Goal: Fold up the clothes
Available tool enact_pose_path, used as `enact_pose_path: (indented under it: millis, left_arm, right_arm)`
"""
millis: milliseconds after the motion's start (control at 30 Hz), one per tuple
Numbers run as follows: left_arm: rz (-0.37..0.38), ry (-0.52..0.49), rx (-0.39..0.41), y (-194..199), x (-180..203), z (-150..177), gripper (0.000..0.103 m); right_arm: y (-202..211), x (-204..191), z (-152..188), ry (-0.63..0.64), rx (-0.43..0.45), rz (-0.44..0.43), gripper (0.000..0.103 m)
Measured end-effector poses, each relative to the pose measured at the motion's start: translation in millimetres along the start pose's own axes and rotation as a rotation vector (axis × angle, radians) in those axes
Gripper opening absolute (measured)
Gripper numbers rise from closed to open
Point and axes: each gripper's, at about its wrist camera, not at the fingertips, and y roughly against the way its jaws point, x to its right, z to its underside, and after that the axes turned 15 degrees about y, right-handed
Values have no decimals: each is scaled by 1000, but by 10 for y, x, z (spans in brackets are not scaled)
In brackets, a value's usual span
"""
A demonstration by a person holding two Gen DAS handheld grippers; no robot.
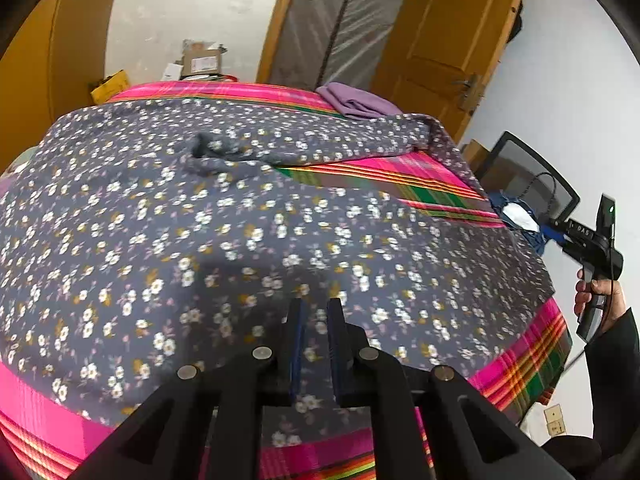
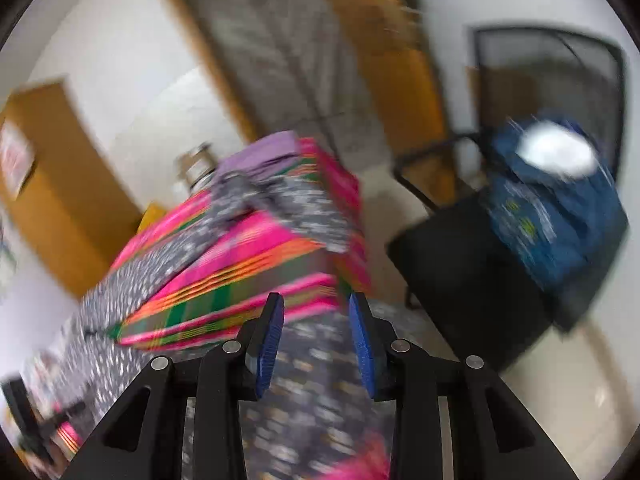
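Floral garment (image 1: 248,240) is spread over the bed (image 1: 520,344), one part folded back. Left hand-held gripper (image 1: 317,312) is nearly closed, seemingly pinching cloth at the near edge; right hand-held gripper (image 2: 316,312) is parted, empty. Soft, light, limp fabric; corners and hems are judged the best hold.

White walls (image 1: 560,80) are enclosing the room, and a pale floor (image 2: 568,364) is showing beneath the furniture. A wooden door (image 1: 452,32) is standing open beside a doorway whose opening is being covered by a grey plastic sheet (image 1: 340,20) with a dark seam running down it. A second yellow-brown wooden panel (image 1: 56,60) is rising at the left. A bed draped in a pink, green and orange striped cover (image 1: 432,176) is filling the middle. Cardboard boxes (image 1: 202,60) are sitting behind it. A black mesh-backed chair (image 2: 548,80) is standing by the wall, carrying a blue bundle (image 2: 560,208). Soft, even light is filling the space.
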Motion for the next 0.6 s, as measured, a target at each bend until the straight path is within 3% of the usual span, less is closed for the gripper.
enact_pose_path:
  millis: [267, 500, 600]
  left_arm:
    - [26, -21, -50, -147, 127, 25, 10]
    - [38, -48, -64, -171, 246, 74, 10]
    - [33, -42, -65, -166, 253, 95, 10]
  right_arm:
    - [81, 374, 676, -253, -89, -158, 36]
    - [31, 428, 878, -399, -98, -326, 37]
    - [18, 348, 824, -357, -103, -292, 25]
